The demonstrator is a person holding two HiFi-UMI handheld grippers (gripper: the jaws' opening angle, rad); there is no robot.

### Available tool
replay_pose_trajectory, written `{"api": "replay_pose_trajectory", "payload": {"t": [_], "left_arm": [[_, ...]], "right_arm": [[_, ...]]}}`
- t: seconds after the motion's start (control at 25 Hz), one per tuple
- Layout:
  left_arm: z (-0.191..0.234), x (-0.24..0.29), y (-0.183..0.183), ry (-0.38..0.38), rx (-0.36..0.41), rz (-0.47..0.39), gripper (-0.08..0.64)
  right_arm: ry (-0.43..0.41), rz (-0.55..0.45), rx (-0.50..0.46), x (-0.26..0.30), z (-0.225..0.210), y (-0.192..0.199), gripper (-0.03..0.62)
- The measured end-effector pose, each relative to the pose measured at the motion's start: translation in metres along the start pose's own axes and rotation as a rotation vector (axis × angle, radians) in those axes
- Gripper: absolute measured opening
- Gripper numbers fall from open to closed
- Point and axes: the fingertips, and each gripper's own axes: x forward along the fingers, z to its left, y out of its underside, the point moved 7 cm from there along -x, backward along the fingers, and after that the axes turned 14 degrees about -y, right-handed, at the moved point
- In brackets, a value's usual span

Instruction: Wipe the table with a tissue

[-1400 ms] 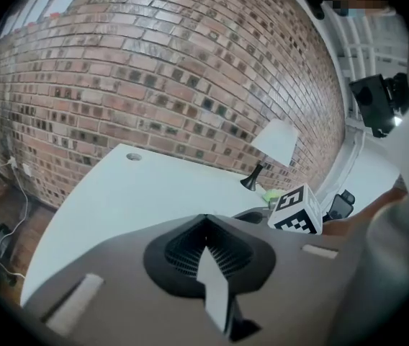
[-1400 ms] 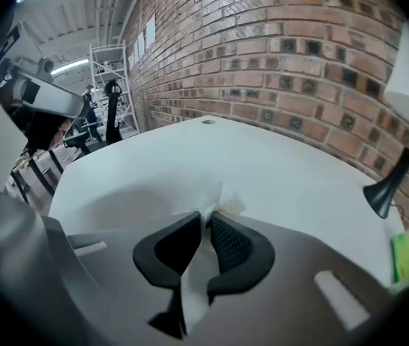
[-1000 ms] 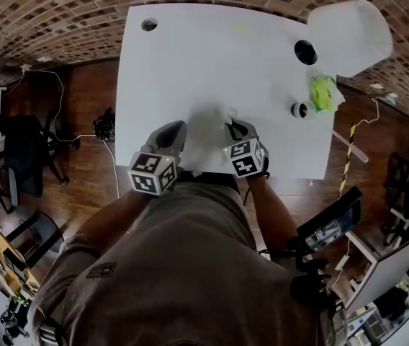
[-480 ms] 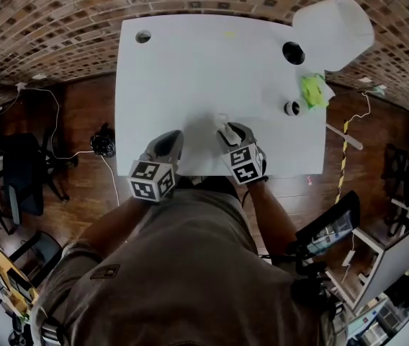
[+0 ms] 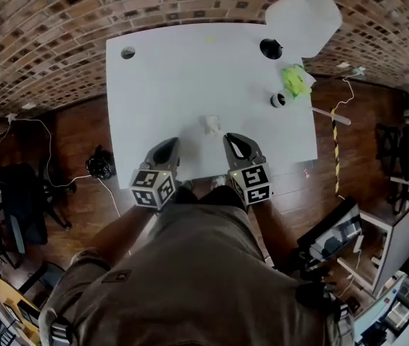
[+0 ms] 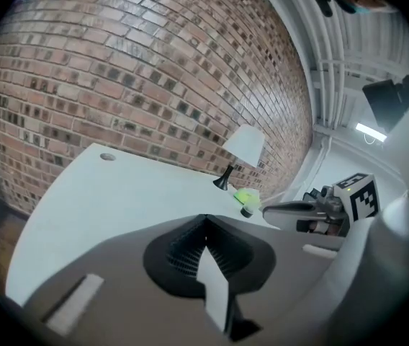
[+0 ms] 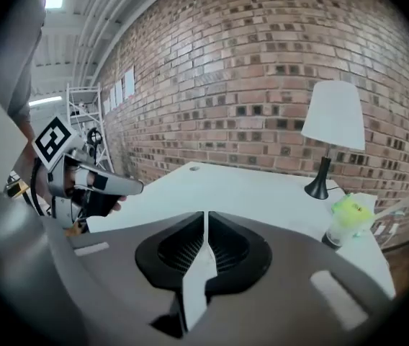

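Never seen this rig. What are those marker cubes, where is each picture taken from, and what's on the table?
No robot: a person holds a two-jawed tool in each hand; the marker cubes belong to them. One picture comes from a camera on the person's head, looking down; the other two cameras ride on the left gripper and right gripper, looking along their jaws. The white table bears a crumpled tissue, just ahead of the right gripper and apart from it, a lamp and a green-topped cup. Both pairs of jaws are together, holding nothing; the right ones have just closed, empty.
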Motion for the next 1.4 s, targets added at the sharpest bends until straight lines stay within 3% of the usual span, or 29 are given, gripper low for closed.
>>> {"api": "replay_pose_trajectory", "payload": {"t": [0.28, 0.52, 0.84, 1.08, 1.4], "left_arm": [[-0.023, -0.044, 0.010, -0.062, -0.013, -0.089, 0.002], [-0.068, -0.085, 0.047, -0.107, -0.043, -0.133, 0.002], [-0.123, -0.147, 0.080, -0.137, -0.041, -0.200, 0.002], [-0.142, -0.167, 0.093, -0.100, 0.000, -0.206, 0.002], [-0.136, -0.182, 0.088, -0.064, 0.021, -0.227, 0.002]], "right_arm": [[-0.103, -0.119, -0.056, -0.025, 0.031, -0.014, 0.014], [-0.154, -0.154, -0.103, -0.076, 0.051, 0.012, 0.014], [-0.232, -0.187, -0.077, -0.136, 0.088, 0.043, 0.012], [-0.255, -0.210, -0.055, -0.163, 0.108, 0.052, 0.012], [-0.229, -0.237, -0.007, -0.166, 0.123, 0.048, 0.011]]}}
